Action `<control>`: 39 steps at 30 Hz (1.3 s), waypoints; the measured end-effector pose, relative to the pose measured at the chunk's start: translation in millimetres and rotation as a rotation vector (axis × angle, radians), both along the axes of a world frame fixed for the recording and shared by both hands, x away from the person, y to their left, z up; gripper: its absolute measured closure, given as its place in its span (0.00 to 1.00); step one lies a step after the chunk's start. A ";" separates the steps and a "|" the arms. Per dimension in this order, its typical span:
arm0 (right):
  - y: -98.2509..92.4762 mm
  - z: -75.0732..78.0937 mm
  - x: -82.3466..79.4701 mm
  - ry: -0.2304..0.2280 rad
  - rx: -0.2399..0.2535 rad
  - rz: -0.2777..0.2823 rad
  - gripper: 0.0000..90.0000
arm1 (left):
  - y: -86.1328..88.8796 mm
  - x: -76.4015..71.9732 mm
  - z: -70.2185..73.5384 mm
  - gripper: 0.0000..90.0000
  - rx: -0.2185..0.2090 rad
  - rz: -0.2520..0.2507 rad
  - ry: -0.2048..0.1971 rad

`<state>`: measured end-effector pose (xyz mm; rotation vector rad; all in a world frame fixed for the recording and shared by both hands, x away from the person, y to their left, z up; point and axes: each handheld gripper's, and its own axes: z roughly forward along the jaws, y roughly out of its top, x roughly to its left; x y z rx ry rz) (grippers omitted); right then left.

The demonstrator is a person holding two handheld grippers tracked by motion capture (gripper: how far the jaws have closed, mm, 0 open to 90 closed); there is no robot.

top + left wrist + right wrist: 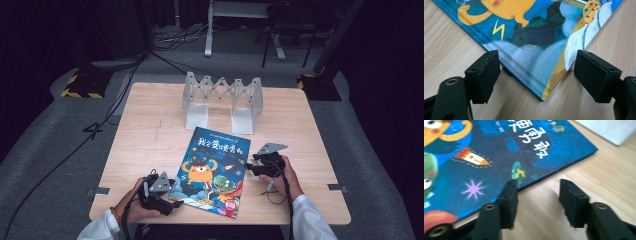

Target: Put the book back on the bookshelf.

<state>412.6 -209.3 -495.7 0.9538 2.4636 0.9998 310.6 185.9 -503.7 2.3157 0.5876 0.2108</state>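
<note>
Book: glossy blue children's picture book (212, 172) with cartoon monsters on its cover lies flat and closed on the pale wooden bench (145, 140), near the front edge, turned slightly askew.
Left gripper: black left gripper (159, 192) sits low at the book's near left corner; its fingers (484, 75) stand wide, the corner between them, pads not pressing it.
Right gripper: black right gripper (262, 162) sits at the book's right edge; its fingers (510, 201) are parted, one over the cover's edge, the other over bare wood, gripping nothing.
Rack: translucent white folding book rack (222, 100) stands at the bench's far side, well apart from the book.
</note>
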 end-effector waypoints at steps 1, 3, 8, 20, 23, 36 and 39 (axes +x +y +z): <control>-1.5 -0.5 0.5 -0.006 0.001 0.002 0.49 | -0.9 -0.5 -0.5 0.24 -0.001 0.008 -0.008; -7.9 -1.1 1.0 0.028 0.016 0.013 0.41 | -1.8 -1.5 -0.9 0.24 -0.007 0.014 -0.009; -15.2 2.2 -26.1 0.061 0.014 0.079 0.38 | -7.4 -2.3 -0.4 0.24 -0.002 0.021 -0.008; -8.5 4.4 -80.7 0.084 -0.029 0.192 0.42 | -27.3 0.8 -0.6 0.24 -0.005 0.011 -0.009; -11.2 8.0 -88.2 0.102 -0.040 0.194 0.46 | -32.7 1.7 -0.8 0.24 -0.007 0.026 -0.009; -9.9 22.0 -116.2 0.262 -0.161 0.197 0.59 | -40.5 1.0 1.5 0.35 -0.002 0.050 -0.005; -3.0 23.5 -120.8 0.275 -0.195 0.205 0.61 | -30.2 -0.5 3.2 0.42 -0.001 0.022 0.009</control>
